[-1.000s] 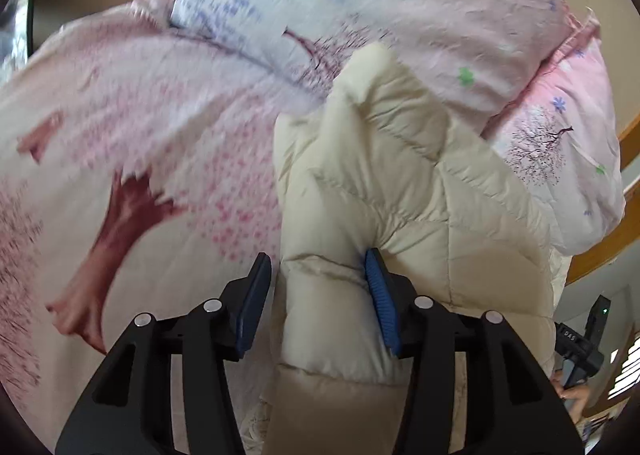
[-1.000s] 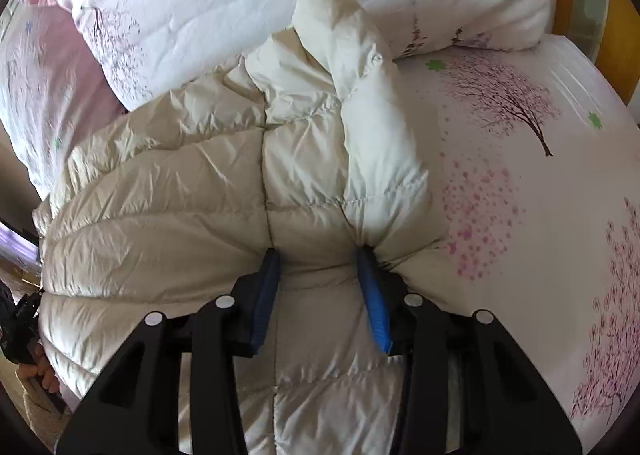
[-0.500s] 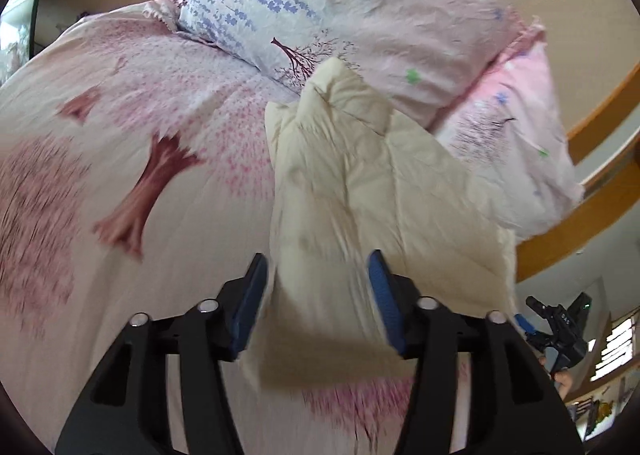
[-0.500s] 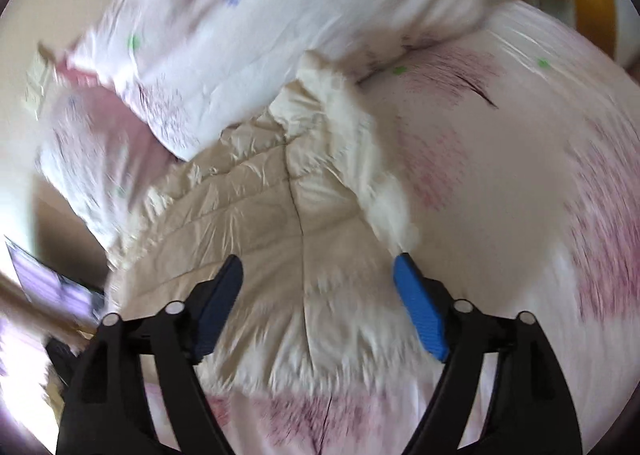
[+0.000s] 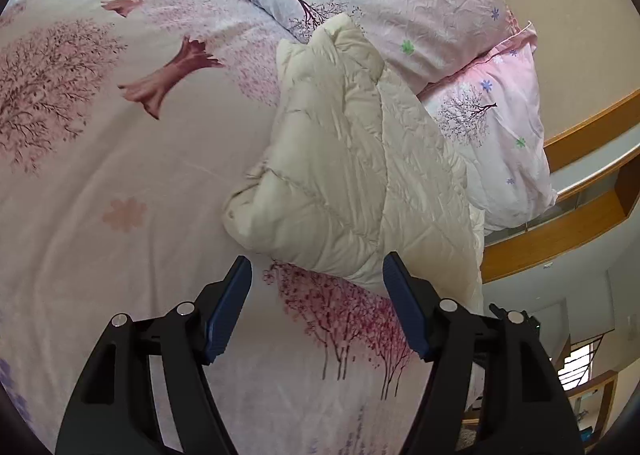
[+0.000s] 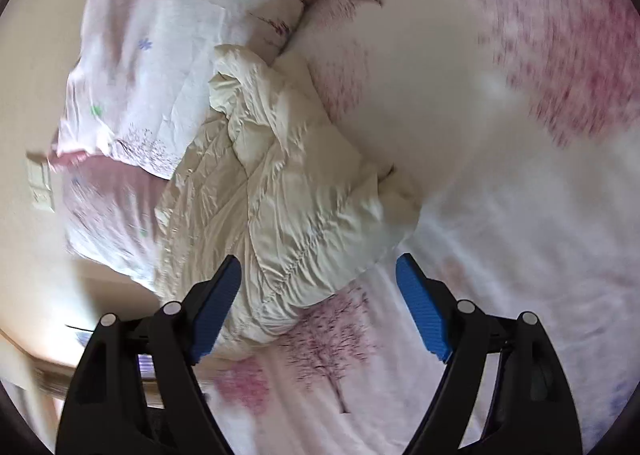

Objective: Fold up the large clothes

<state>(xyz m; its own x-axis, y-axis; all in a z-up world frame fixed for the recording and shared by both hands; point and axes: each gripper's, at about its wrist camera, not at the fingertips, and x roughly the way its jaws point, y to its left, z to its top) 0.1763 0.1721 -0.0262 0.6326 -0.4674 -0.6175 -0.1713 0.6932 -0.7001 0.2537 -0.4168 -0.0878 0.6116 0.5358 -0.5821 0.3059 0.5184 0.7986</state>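
Pink tree-print bed [image 5: 120, 175] holds a puffy cream jacket [image 5: 352, 175] by the pillows [image 5: 420, 7]; only the left view shows wooden shelves [image 5: 560, 231]; both the left gripper [image 5: 316, 291] and right gripper [image 6: 318, 287] gape wide, just opened, pinching nothing.

Each hand-held gripper, left [image 5: 317, 309] and right [image 6: 319, 305], has a glossy black plastic frame with triangular cut-outs. Round silver screws sit on its arms. Its fingers [image 5: 230, 309] carry ribbed blue pads.

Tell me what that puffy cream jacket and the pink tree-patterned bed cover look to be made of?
The puffy cream jacket looks like thin, faintly shiny synthetic shell over soft filling: stitched quilt lines, puffed panels and fine crinkles suggest it. The pink tree-patterned bed cover looks like matte woven cotton or a blend, with printed trees and soft creases. Neither fibre can be told for certain.
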